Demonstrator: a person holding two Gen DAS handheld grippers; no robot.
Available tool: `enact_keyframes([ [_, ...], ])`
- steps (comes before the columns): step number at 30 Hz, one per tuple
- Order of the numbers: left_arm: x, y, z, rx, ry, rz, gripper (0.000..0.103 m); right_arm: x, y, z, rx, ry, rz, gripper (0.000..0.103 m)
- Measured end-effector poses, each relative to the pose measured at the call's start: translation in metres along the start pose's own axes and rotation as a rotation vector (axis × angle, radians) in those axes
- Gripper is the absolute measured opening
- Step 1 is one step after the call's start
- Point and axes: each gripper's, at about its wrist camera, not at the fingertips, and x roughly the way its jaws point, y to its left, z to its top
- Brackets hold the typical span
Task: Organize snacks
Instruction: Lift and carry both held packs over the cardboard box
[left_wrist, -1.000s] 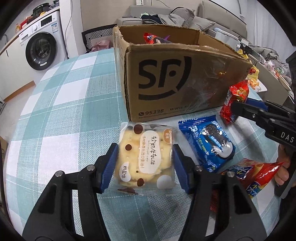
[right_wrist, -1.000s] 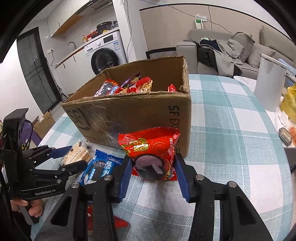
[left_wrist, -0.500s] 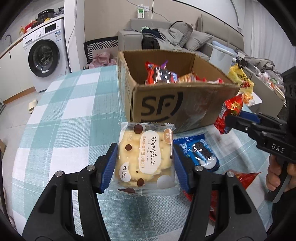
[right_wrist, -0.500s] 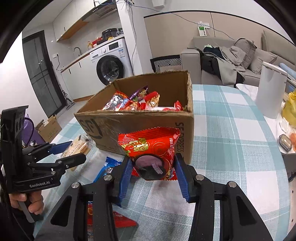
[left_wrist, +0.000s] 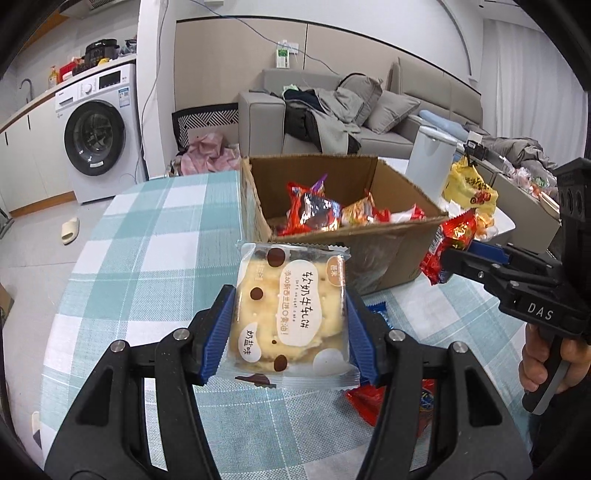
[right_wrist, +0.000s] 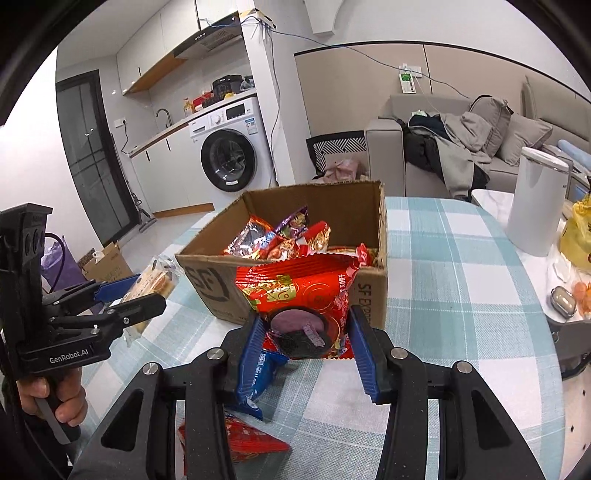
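Observation:
My left gripper (left_wrist: 288, 332) is shut on a clear pack of yellow crackers (left_wrist: 291, 317) and holds it above the table, before the open cardboard box (left_wrist: 384, 254). My right gripper (right_wrist: 304, 339) is shut on a red snack packet (right_wrist: 299, 295) and holds it raised in front of the box (right_wrist: 207, 277), which holds several snack packets (right_wrist: 284, 236). The right gripper with the red packet (left_wrist: 448, 243) also shows at the right of the left wrist view. The left gripper with the crackers (right_wrist: 153, 284) shows at the left of the right wrist view.
A blue cookie packet (right_wrist: 260, 376) and a red packet (right_wrist: 236, 439) lie on the checked tablecloth (right_wrist: 443, 295) below my right gripper. A white bin (right_wrist: 533, 203) and a yellow bag (right_wrist: 576, 236) stand at the table's right side.
Both grippers have risen with their packets, from near table level to about the height of the box's rim; the inside of the box has come into view.

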Motion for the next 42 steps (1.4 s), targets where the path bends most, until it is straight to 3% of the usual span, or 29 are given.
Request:
enact_keyframes([
  [15, -0.034, 0.000, 0.024, -0.019, -0.076, 0.006, 0.055, -0.022, 0.001, 0.013, 0.030, -0.059, 0.007, 0.046],
  [22, -0.043, -0.011, 0.044, 0.020, -0.109, 0.018, 0.055, -0.033, 0.006, 0.030, 0.015, -0.094, 0.004, 0.046],
  [42, -0.007, -0.026, 0.101, 0.037, -0.119, 0.034, 0.055, -0.025, -0.009, 0.079, 0.072, -0.121, 0.005, 0.046],
])
